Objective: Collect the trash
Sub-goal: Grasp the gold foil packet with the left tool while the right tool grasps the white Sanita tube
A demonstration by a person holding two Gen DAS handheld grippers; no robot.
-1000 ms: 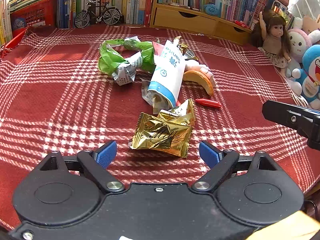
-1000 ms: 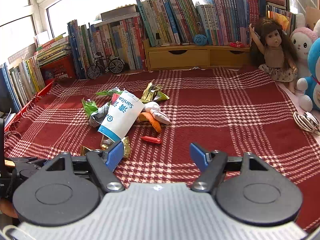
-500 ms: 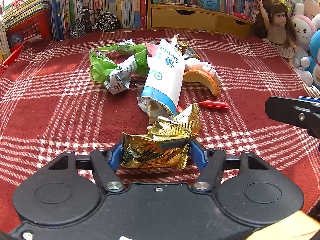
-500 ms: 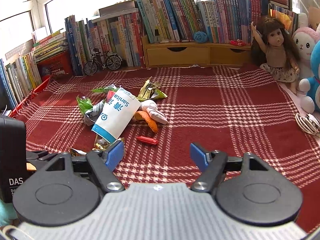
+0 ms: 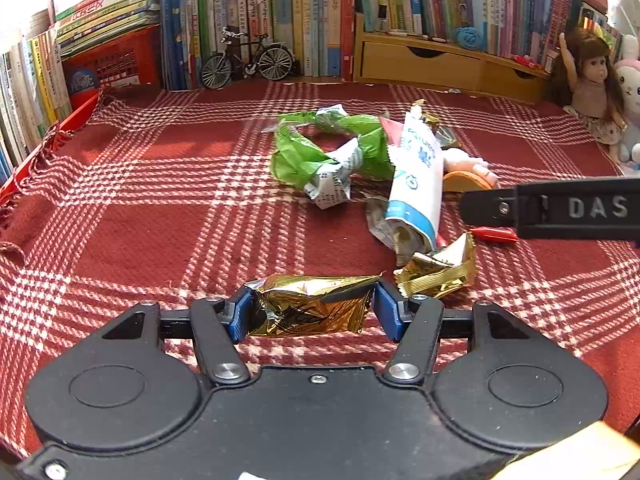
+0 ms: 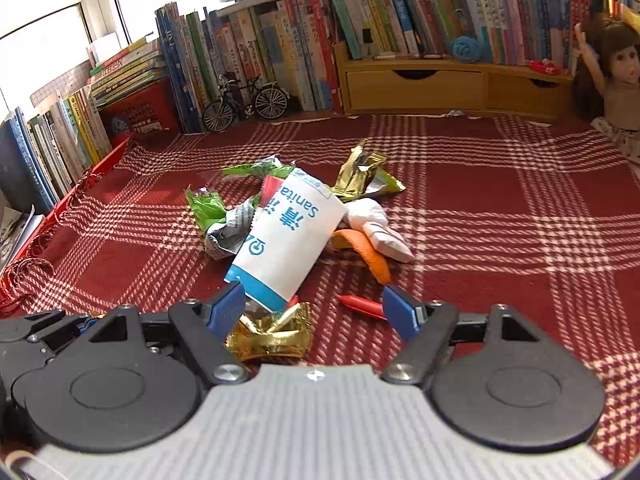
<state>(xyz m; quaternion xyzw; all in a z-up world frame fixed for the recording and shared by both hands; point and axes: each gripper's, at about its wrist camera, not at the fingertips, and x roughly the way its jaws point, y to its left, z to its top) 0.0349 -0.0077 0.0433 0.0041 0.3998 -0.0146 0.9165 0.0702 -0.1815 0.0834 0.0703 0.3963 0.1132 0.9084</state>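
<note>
My left gripper (image 5: pixel 312 304) is shut on a crumpled gold wrapper (image 5: pixel 308 314), its blue pads pressing both ends just above the red plaid cloth (image 5: pixel 160 220). A second gold wrapper (image 5: pixel 440 272) (image 6: pixel 272 332) lies to its right. My right gripper (image 6: pixel 312 308) hovers over that second wrapper with its jaws opening and the pads clear of it. Beyond lie a white-and-blue packet (image 6: pixel 288 248), a green wrapper (image 5: pixel 312 156), a red crayon (image 6: pixel 360 306), white crumpled paper (image 6: pixel 376 224), an orange piece (image 6: pixel 368 252) and a gold-green wrapper (image 6: pixel 360 172).
Rows of books line the back and left edges. A model bicycle (image 5: pixel 248 60), a red basket (image 5: pixel 116 68) and a wooden drawer unit (image 5: pixel 420 66) stand at the back. A doll (image 5: pixel 592 80) and plush toys sit at the right edge.
My left gripper closed on the gold wrapper and carried it left, away from the second one. My right gripper moved forward and down toward the pile, over the second gold wrapper.
</note>
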